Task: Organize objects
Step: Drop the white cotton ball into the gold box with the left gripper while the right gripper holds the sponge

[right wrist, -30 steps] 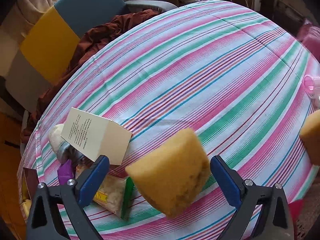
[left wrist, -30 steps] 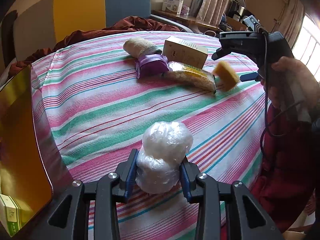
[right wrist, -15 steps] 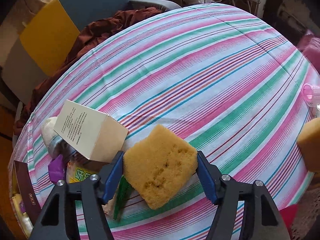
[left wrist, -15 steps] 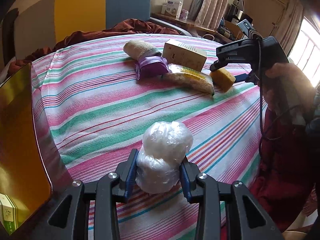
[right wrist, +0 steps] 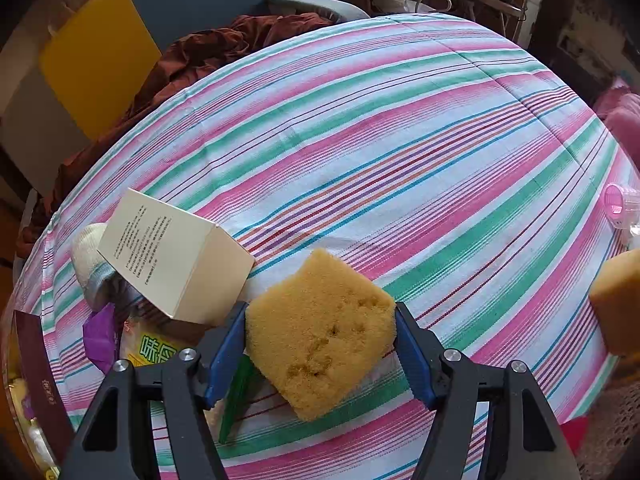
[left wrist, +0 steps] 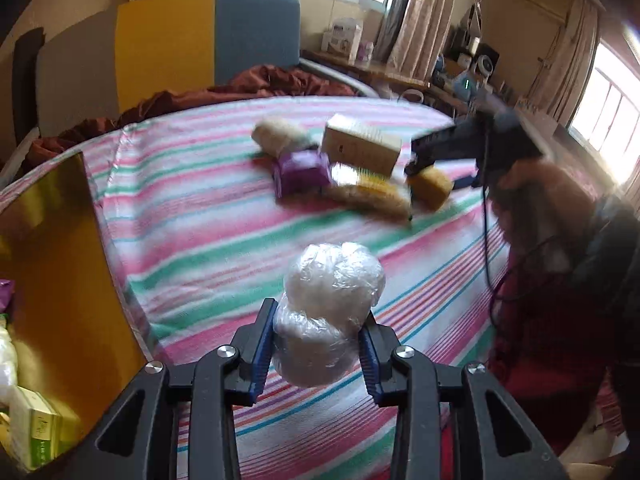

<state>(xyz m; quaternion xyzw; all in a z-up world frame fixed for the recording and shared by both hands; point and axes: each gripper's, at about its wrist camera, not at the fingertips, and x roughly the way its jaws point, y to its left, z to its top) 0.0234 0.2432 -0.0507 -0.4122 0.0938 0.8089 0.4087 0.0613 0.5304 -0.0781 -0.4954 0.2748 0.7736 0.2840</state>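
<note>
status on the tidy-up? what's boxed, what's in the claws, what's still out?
Done: some items already sit in the gold box. In hand: left claw grips the plastic-wrapped bundle; right claw just closed on the sponge. Left: carton, purple packet, snack bag.

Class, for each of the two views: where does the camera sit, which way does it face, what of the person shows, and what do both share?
Left wrist: on the left gripper, facing across the bed; it shows the wrapped ball and the other hand.
Right wrist: on the right gripper, facing down at the sponge; no body.
Shared: sponge, box.
</note>
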